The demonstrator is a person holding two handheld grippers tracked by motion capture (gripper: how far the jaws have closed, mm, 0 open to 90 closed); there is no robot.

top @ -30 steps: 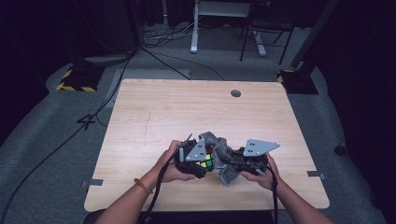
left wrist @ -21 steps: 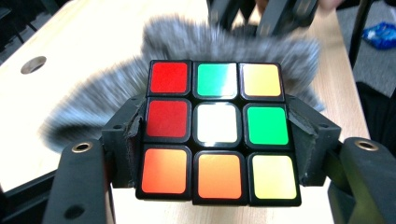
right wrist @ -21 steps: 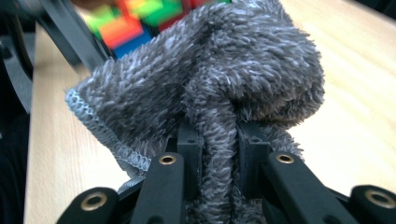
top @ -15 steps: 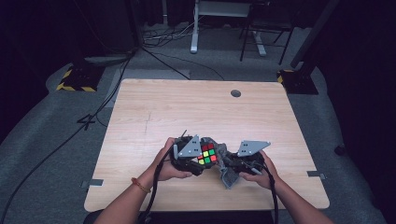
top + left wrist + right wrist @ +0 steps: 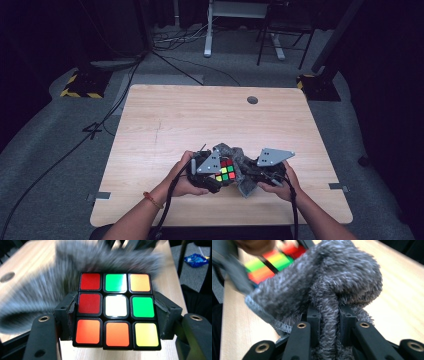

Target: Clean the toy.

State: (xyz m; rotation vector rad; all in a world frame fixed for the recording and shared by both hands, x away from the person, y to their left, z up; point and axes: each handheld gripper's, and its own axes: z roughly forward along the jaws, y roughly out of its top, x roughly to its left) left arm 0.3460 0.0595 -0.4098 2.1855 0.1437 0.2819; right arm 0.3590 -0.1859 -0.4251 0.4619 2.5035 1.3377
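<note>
**Cube clamped, cloth pinched against it**

Left gripper point(image 5: 116, 315): jaws closed tight on the Rubik's cube point(image 5: 116, 311), 1 pad on each side, cube held just above the near middle of the wooden table point(image 5: 190, 115). Right gripper point(image 5: 329, 322): jaws nearly shut, pinching a fold of grey fluffy cloth point(image 5: 332, 285). Cloth touches the cube's far side.

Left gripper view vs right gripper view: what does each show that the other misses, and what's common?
Left gripper view: the full face of the puzzle cube, sharp, its nine stickers readable, clamped at both sides between the left gripper jaws.

Right gripper view: the right gripper shut on a bunched fold of the grey cloth, with the pile sharp.

Both: the cube, the cloth and the wooden table. The cloth is a blur behind the cube in the left gripper view, and the cube a blurred corner in the right gripper view.
</note>
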